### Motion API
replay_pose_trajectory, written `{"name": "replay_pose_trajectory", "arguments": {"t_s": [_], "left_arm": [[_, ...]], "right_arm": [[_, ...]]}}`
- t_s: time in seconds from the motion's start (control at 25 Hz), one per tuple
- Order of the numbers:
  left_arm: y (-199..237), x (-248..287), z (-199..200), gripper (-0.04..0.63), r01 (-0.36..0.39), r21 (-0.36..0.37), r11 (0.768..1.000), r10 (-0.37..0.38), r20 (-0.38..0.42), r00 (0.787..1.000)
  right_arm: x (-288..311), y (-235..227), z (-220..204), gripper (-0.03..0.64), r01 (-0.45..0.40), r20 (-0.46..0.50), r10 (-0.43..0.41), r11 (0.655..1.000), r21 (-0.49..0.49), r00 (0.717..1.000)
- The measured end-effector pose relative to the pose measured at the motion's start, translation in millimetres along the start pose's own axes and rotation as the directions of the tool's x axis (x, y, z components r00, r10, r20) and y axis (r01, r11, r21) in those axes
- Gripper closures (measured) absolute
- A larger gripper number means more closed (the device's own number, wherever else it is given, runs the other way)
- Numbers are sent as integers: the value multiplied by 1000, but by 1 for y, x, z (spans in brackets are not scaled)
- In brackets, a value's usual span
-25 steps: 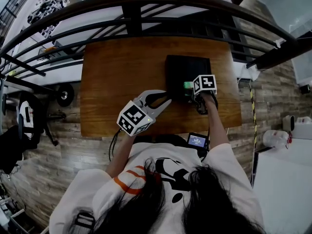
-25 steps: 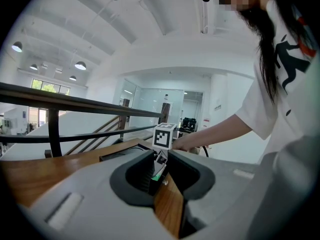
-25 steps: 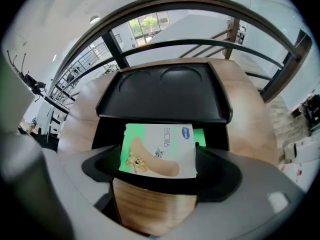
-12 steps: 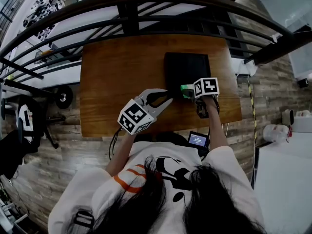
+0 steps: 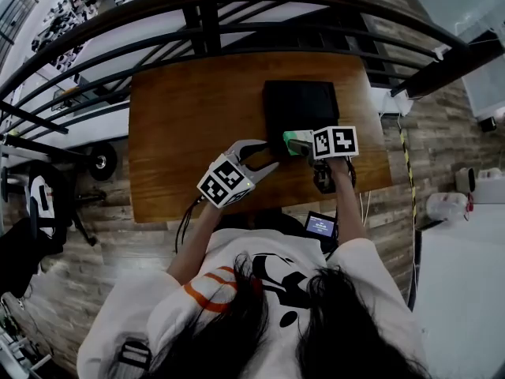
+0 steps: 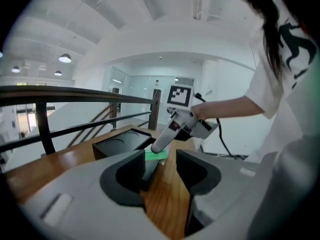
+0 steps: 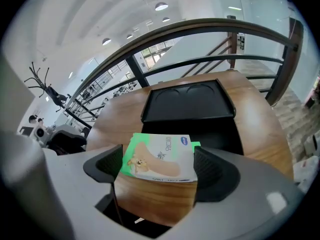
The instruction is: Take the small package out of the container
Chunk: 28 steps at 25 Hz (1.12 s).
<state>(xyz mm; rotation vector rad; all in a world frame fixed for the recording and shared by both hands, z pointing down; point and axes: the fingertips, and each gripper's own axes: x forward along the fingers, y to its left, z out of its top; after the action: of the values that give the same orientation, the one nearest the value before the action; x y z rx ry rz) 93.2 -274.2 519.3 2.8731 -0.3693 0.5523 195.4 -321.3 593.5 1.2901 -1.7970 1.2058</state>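
Observation:
A black container (image 5: pixel 300 101) sits on the wooden table (image 5: pixel 181 125), right of its middle. My right gripper (image 5: pixel 293 145) is shut on a small green and white package (image 5: pixel 298 139) and holds it over the container's near edge. In the right gripper view the package (image 7: pixel 160 158) lies flat between both jaws, with the container (image 7: pixel 187 104) beyond it. My left gripper (image 5: pixel 267 155) stands open, pointing at the container's near left corner. In the left gripper view (image 6: pixel 157 171) the container's wall (image 6: pixel 120 144) is just ahead, with the green package (image 6: pixel 156 155) above it.
A dark metal railing (image 5: pixel 205 22) curves round the table's far side. A small device with a lit screen (image 5: pixel 319 227) hangs at the table's near edge by the right arm. Bare wood lies to the container's left.
My right gripper has drawn the green package up and to the left, out over the container's near edge. The left gripper has shifted slightly right and stays open.

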Motion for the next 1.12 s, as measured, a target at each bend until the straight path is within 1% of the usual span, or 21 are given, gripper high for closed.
{"name": "replay_pose_trajectory", "arguments": {"t_s": [0.08,0.12,0.16,0.24,0.28,0.32,0.36,0.44,0.48,0.52,0.56,0.64,0.76,0.8,0.84,0.88,0.96,1.0,1.04,1.12], "left_arm": [[11,10,-13,406,-20,97,995,25,-45,999],[15,14,-15,392,-21,143,990,29,-53,998],[18,19,-16,384,-15,183,983,25,-53,998],[19,29,-15,382,23,263,964,-7,-62,998],[17,34,-16,376,52,310,949,-27,-83,996],[14,40,-20,367,82,363,928,-42,-117,992],[12,46,-25,353,110,418,902,-46,-161,986],[12,57,-38,324,140,512,848,-17,-239,971],[14,61,-42,317,138,543,828,8,-258,966],[16,65,-43,306,124,565,816,35,-262,964],[18,69,-43,304,104,579,808,59,-255,965],[20,74,-37,304,71,594,801,85,-230,969],[14,78,-30,312,73,612,787,71,-209,975],[13,78,-31,335,79,620,781,67,-208,976],[11,77,-31,355,82,623,778,63,-207,976],[11,75,-32,360,82,618,782,58,-203,977],[10,71,-33,369,77,599,797,48,-190,981],[9,70,-34,377,77,596,799,44,-186,982],[7,69,-34,389,80,600,796,41,-186,982],[3,67,-36,409,95,617,781,34,-194,980]], "right_arm": [[-2,5,-2,146,-9,3,8,1000,3,1000],[-2,8,-2,146,-13,4,13,1000,5,1000],[-3,11,-3,146,-19,6,19,1000,7,1000],[-5,15,-4,146,-32,11,31,999,11,999],[-6,17,-4,146,-38,12,38,999,13,999],[-7,18,-4,146,-43,13,43,999,14,999],[-7,19,-5,146,-46,14,46,999,16,999],[-7,21,-5,146,-51,11,51,999,19,999],[-7,22,-6,146,-53,8,53,998,19,999],[-6,23,-6,146,-56,5,56,998,18,998],[-5,24,-6,146,-58,3,58,998,16,998],[-4,26,-7,146,-62,-3,63,998,12,998],[-3,28,-8,146,-61,-7,61,998,13,998],[-3,29,-8,146,-59,-5,59,998,15,998],[-3,30,-8,146,-58,-3,58,998,18,998],[-3,32,-9,146,-58,0,58,998,20,998],[-3,35,-10,144,-60,6,60,998,23,998],[-3,36,-10,144,-62,9,62,998,25,998],[-3,37,-11,144,-64,11,63,998,27,998],[-3,38,-12,144,-66,14,65,997,35,998]]}}
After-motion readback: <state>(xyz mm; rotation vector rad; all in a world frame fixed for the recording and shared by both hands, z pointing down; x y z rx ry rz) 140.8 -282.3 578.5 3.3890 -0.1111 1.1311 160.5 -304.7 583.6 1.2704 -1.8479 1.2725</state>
